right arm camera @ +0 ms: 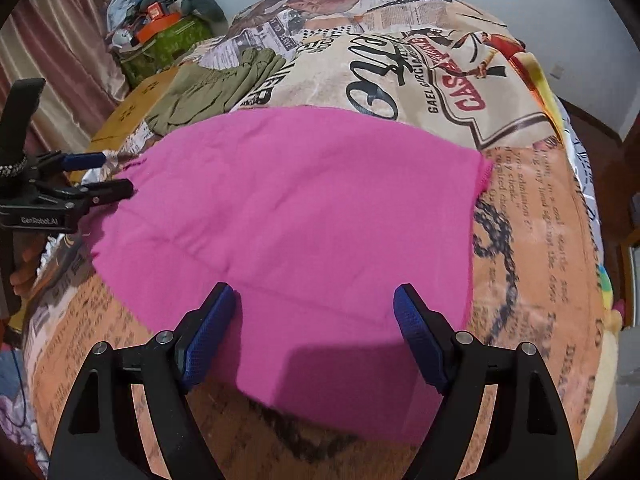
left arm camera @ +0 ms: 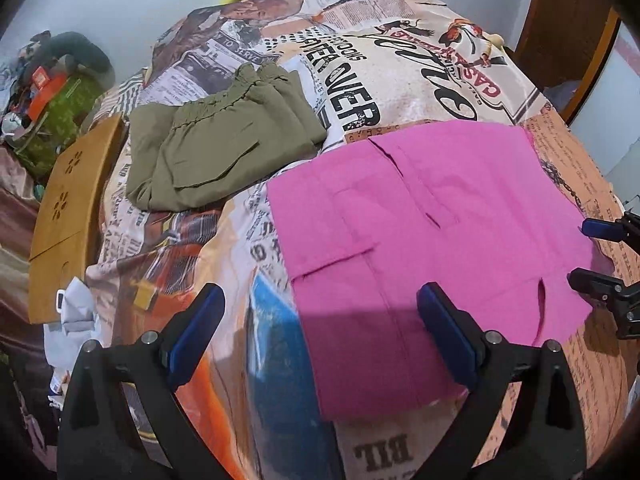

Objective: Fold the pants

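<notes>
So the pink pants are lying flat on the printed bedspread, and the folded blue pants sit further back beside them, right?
Not quite: the folded pants further back are olive green, not blue, as the left wrist view shows. The pink pants do lie flat on the printed bedspread.

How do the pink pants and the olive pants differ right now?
The pink pants lie smooth and flat, right under both open grippers; the olive pants sit farther back, nearer the cardboard. The pink pair forms a broad, neat shape, while the olive pair is a smaller bundle, bunched at its gathered waistband. Both rest on the printed bedspread, and no gripper holds either.
</notes>
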Demonstrator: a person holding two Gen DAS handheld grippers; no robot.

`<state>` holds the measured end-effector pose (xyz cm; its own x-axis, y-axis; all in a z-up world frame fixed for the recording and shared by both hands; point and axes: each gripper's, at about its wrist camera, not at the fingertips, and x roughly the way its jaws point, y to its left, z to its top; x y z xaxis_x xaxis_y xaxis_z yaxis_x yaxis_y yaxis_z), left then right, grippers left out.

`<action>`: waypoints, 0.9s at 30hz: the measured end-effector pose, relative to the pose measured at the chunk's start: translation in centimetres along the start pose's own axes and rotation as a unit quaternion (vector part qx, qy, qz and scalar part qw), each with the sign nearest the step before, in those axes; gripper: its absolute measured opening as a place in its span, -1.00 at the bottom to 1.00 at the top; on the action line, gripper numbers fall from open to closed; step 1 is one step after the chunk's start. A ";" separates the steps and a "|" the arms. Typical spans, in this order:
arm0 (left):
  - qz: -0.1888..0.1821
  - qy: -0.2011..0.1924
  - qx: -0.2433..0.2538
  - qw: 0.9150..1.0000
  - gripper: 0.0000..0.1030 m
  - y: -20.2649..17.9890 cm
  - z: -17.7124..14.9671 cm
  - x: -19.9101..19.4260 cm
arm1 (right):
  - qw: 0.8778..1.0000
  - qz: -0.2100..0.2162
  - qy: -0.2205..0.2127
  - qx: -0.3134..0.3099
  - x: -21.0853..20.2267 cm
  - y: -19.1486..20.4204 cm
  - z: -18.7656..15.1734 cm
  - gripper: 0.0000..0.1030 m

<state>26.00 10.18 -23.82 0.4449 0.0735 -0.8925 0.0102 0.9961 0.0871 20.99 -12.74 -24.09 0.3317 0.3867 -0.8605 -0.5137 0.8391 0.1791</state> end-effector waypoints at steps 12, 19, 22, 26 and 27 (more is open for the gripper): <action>-0.031 -0.040 -0.088 0.995 0.91 1.8 -2.9 -5.6 | 0.998 0.014 -0.056 -0.006 -2.7 3.1 1.1 0.54; -0.114 -0.003 -0.125 0.986 0.91 1.9 -4.6 -5.0 | 0.998 0.025 -0.052 -0.014 -0.5 5.2 1.8 0.54; -0.145 0.022 -0.135 0.980 0.91 1.4 -4.9 -3.9 | 0.999 0.026 -0.041 -0.013 0.6 5.5 1.7 0.54; -0.167 0.045 -0.129 0.976 0.91 0.2 -4.9 -2.7 | 0.999 0.036 -0.020 -0.003 1.5 5.2 1.3 0.54; -0.179 0.052 -0.131 0.974 0.91 0.0 -4.9 -2.3 | 0.999 0.038 -0.017 0.000 1.6 5.1 1.3 0.54</action>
<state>20.56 10.26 -23.89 0.3611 -0.2894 -0.8865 -0.0879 0.9358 -0.3413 19.88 -7.35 -23.92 0.3186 0.4623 -0.8275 -0.5392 0.8064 0.2429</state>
